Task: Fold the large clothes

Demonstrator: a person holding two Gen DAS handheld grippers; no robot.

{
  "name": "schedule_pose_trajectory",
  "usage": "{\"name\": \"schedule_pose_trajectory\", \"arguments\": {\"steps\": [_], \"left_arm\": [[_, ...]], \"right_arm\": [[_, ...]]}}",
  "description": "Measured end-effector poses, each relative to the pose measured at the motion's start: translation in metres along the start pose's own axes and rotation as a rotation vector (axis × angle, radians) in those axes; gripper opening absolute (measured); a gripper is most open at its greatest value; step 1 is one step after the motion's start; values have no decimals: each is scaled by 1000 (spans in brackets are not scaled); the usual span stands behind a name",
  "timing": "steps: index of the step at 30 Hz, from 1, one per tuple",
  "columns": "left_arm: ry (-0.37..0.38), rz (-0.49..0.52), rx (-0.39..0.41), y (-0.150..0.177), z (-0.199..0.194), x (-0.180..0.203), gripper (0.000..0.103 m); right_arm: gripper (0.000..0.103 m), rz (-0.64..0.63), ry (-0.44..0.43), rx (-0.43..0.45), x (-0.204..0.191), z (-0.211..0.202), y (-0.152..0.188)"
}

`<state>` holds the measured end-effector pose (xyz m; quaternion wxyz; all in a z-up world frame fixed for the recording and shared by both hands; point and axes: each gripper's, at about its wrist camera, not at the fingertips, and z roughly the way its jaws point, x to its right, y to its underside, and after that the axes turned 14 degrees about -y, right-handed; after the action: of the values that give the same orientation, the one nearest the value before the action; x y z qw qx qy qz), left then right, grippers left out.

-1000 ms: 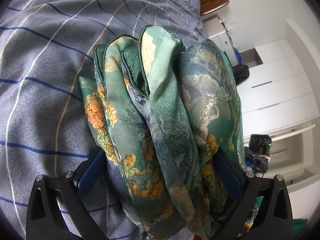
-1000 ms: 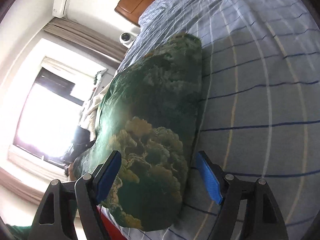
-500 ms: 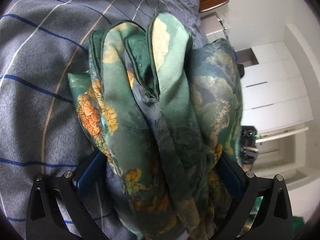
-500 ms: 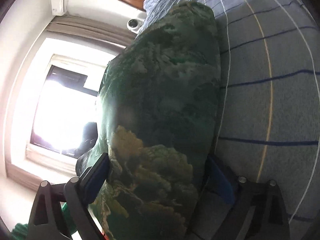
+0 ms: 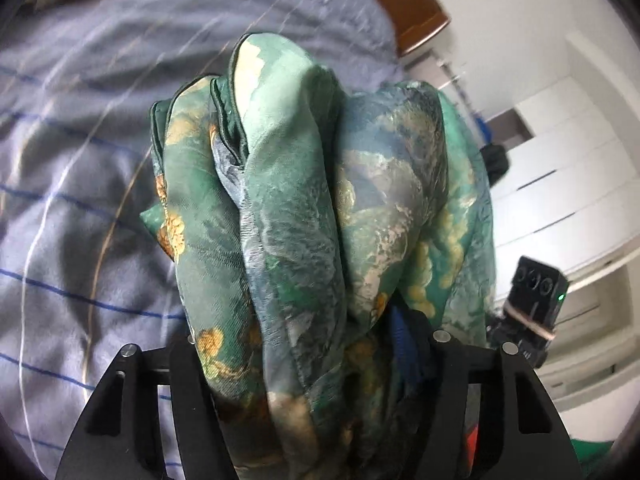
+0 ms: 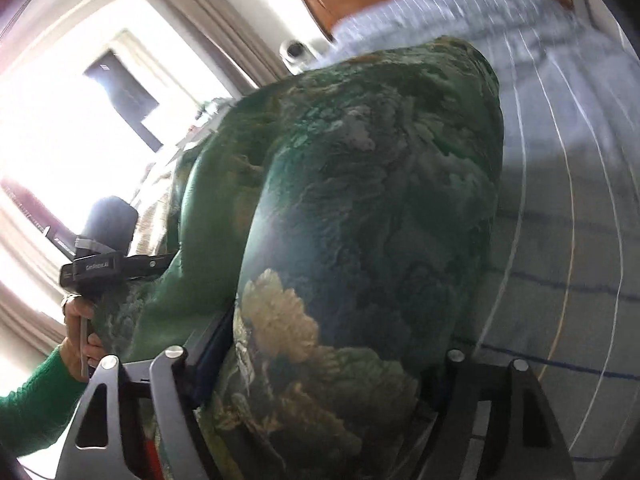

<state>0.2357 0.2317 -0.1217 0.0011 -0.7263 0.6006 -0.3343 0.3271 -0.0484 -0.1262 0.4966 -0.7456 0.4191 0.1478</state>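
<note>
Left wrist view: the left gripper [image 5: 304, 360], angled down at the striped bedspread [image 5: 68, 208], has its jaws closing on a bunched green printed garment [image 5: 304, 208] that fills the centre of the frame, its folds rising between the black fingers [image 5: 192, 392].

Right wrist view: the right gripper [image 6: 320, 364], jaws closing, clamps the same garment [image 6: 360, 208], bulging mid-frame. Lower left, a hand [image 6: 80, 332] in a green sleeve [image 6: 32, 404] grips a black handle whose white lettering is too blurred to read.

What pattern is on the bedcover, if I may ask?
Grey-blue bedcover with thin blue and pale grid lines, clearest in the left wrist view.
</note>
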Motion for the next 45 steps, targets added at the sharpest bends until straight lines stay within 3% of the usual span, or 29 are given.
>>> {"name": "schedule_pose_trajectory", "arguments": {"steps": [6, 9, 12, 16, 18, 20, 22, 25, 30, 32, 37, 39, 41, 42, 43, 45], "left_arm": [[44, 12, 150, -54, -44, 18, 64], [22, 17, 176, -88, -30, 24, 64], [-1, -3, 144, -115, 4, 17, 66], [-61, -44, 36, -127, 74, 1, 71], [-120, -46, 26, -122, 96, -7, 89], [-103, -53, 44, -115, 98, -16, 100], [-85, -53, 59, -107, 87, -21, 100], [-123, -2, 101, -100, 58, -24, 99], [-272, 117, 242, -70, -20, -6, 99], [-382, 177, 309, -49, -46, 9, 101], [-547, 296, 502, -7, -68, 63, 102], [-584, 327, 584, 9, -74, 88, 102], [-595, 345, 605, 8, -62, 113, 103], [-586, 353, 582, 16, -60, 123, 103], [-578, 354, 562, 21, -58, 128, 103], [-577, 341, 555, 37, -56, 142, 103]], "right_arm": [[76, -86, -106, 120, -11, -19, -62], [76, -100, -130, 136, 4, -11, -96], [76, -60, -129, 119, 40, 12, -129], [77, 51, -107, 61, 95, 35, -127], [79, 123, -77, 16, 126, 53, -117], [87, 182, -97, 26, 144, 56, -105], [94, 247, -162, 65, 159, 52, -101], [96, 244, -138, 67, 157, 42, -101], [96, 167, -32, 78, 134, -2, -103], [96, 94, 25, 100, 114, -24, -101], [96, -159, 208, 156, 29, -84, -76], [96, -287, 322, 230, -13, -108, -59], [97, -374, 401, 327, -37, -127, -48], [103, -414, 444, 390, -55, -140, -35], [103, -418, 474, 409, -62, -141, -29], [103, -382, 487, 349, -65, -139, -23]]}}
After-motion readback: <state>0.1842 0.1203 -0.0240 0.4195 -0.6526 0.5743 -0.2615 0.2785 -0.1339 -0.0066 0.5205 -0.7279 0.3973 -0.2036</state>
